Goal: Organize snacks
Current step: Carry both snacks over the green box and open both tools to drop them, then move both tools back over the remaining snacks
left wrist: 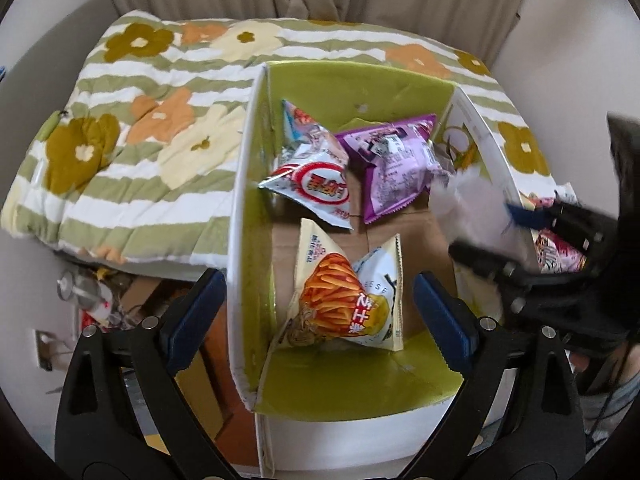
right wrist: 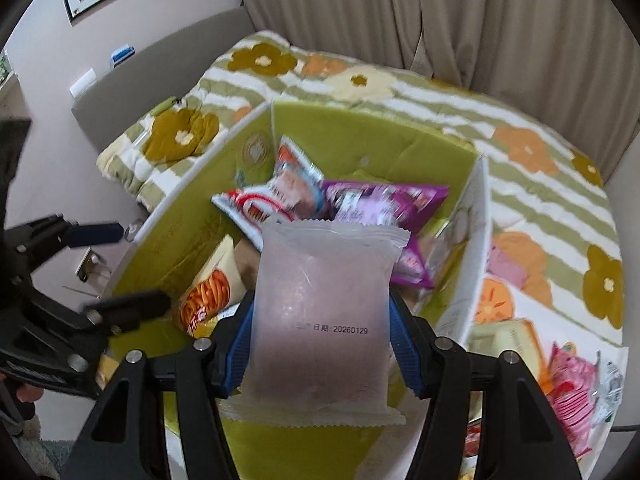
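Note:
A cardboard box [left wrist: 256, 208] with green flaps stands on the bed. Inside lie a cheese-stick bag [left wrist: 348, 300], a red-and-white bag [left wrist: 316, 184] and a purple bag [left wrist: 396, 164]. My left gripper [left wrist: 320, 316] is open and empty, its fingers astride the box's left wall above the cheese-stick bag. My right gripper [right wrist: 320, 320] is shut on a frosted pink packet [right wrist: 324, 308] and holds it over the box [right wrist: 476, 240]; it shows blurred at the box's right wall in the left wrist view [left wrist: 500, 236]. The bags inside also show in the right wrist view: purple [right wrist: 384, 204], cheese-stick [right wrist: 212, 292].
The box rests on a flowered green-striped quilt [left wrist: 132, 140]. More snack packets [right wrist: 572, 392] lie on the quilt right of the box. Beige curtains [right wrist: 400, 12] hang behind the bed. Clutter [left wrist: 96, 300] lies on the floor at the bed's near left corner.

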`<move>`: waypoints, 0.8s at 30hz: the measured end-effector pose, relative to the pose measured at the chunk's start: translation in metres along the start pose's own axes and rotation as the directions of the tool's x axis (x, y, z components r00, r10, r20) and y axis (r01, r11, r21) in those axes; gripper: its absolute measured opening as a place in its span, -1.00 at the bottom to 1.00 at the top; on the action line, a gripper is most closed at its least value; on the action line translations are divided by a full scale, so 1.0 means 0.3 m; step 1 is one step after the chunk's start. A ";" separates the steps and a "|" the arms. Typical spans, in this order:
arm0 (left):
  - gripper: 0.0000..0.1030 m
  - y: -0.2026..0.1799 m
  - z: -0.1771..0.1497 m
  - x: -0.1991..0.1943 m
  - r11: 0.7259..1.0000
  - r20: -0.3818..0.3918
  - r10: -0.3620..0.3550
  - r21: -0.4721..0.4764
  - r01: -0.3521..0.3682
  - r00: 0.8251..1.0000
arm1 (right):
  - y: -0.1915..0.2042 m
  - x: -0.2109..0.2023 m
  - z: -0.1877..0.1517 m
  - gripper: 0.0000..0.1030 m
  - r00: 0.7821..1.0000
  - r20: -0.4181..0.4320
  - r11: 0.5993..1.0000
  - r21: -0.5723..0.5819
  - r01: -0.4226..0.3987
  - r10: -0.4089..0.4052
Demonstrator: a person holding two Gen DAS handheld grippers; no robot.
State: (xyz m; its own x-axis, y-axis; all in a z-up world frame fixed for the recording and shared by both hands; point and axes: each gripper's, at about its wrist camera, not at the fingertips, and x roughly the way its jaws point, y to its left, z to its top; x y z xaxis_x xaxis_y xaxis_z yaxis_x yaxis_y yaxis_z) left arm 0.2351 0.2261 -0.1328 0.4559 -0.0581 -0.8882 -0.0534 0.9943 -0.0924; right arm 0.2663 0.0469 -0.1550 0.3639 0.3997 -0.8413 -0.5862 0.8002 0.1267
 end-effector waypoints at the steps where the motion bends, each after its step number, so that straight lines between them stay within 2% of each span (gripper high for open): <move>1: 0.83 0.005 0.004 0.005 1.000 -0.001 -0.002 -0.013 0.002 1.000 | 0.004 0.013 -0.005 0.11 1.000 -0.014 1.000 0.003 -0.002 0.002; 4: 0.83 0.017 0.010 0.017 0.999 -0.001 -0.004 -0.042 0.004 1.000 | 0.002 0.042 -0.024 0.12 0.999 -0.048 1.000 0.021 -0.005 0.006; 7: 0.83 0.028 0.006 0.021 0.998 0.001 0.001 -0.056 -0.001 1.000 | -0.011 0.047 -0.035 0.18 0.999 -0.048 0.999 0.049 -0.019 0.022; 8: 0.83 0.031 0.003 0.023 0.998 0.000 0.003 -0.060 -0.003 1.000 | -0.015 0.041 -0.037 0.37 0.999 -0.040 0.998 0.052 -0.033 0.035; 9: 0.83 0.037 0.000 0.022 0.998 -0.001 0.003 -0.065 -0.003 1.000 | -0.016 0.038 -0.039 0.66 0.999 -0.038 0.998 0.049 -0.032 0.034; 10: 0.83 0.041 -0.002 0.022 0.997 -0.002 0.001 -0.071 -0.001 1.000 | -0.016 0.033 -0.041 0.75 0.999 -0.039 0.999 0.042 -0.027 0.029; 14: 0.83 0.051 -0.015 0.019 0.996 -0.006 -0.012 -0.083 0.012 1.000 | -0.019 0.023 -0.068 0.77 0.999 -0.022 0.999 0.044 -0.022 0.023; 24: 0.83 0.019 -0.009 -0.013 0.998 0.027 -0.058 -0.035 0.059 0.998 | 0.000 -0.047 -0.085 0.77 0.999 0.025 0.998 0.056 0.020 -0.021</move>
State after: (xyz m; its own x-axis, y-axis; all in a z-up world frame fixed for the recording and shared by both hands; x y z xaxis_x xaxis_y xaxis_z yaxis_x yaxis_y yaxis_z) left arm 0.2305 0.2318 -0.1311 0.4818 -0.1129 -0.8690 -0.0579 0.9854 -0.1602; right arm 0.2426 0.0298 -0.1566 0.3946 0.3937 -0.8303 -0.5374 0.8318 0.1390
